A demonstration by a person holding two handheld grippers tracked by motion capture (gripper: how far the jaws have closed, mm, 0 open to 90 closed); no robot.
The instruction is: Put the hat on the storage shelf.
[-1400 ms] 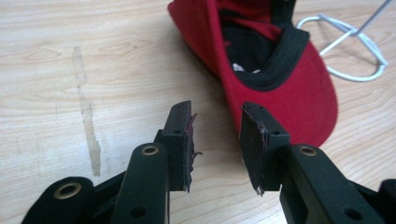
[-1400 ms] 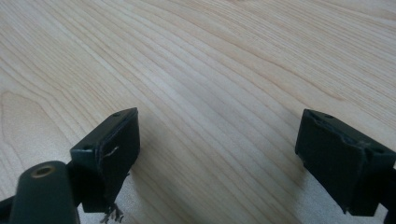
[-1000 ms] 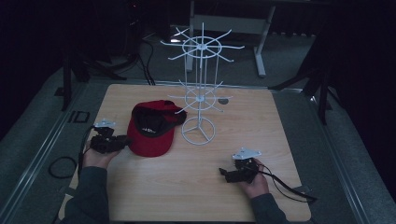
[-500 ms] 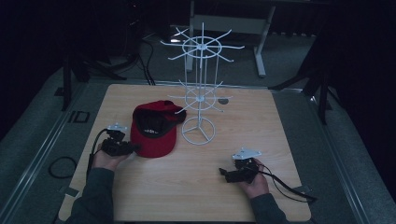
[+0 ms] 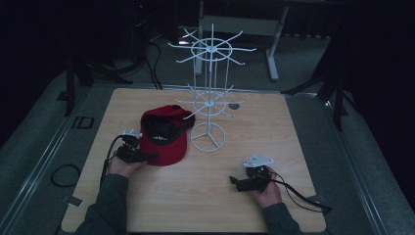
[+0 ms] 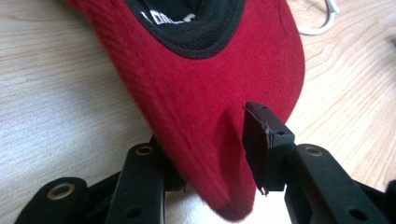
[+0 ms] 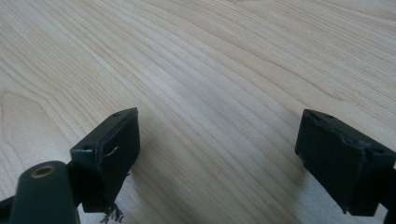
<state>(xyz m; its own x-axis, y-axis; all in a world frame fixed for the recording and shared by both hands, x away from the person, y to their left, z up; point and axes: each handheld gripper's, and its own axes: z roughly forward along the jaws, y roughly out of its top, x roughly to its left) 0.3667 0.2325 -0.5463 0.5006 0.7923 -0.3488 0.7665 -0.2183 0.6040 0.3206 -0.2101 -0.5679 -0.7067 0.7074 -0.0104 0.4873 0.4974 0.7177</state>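
Red cap (image 5: 164,139) is lying on the wooden table (image 5: 274,127), left of centre, with its black inside facing up and its brim pointing toward the person's side. It is sitting just beside the round base of the white wire rack (image 5: 209,107), whose hooked arms are spreading out above at two levels. Left gripper (image 5: 142,157) is reaching in at the brim's near left edge; in the left gripper view the red brim (image 6: 210,116) is passing between the two black jaws, one jaw under the fabric and the other standing alongside it with the cloth creasing against that jaw's edge (contact with both pads cannot be told from here). Those jaws have just been opening, brim between them. Right gripper (image 5: 235,182) is resting in the person's right hand (image 5: 266,192) on the table's near right part, well apart from the cap, its cable trailing off to the right. In the right gripper view its jaws are standing wide apart over bare wood, grasping nothing.
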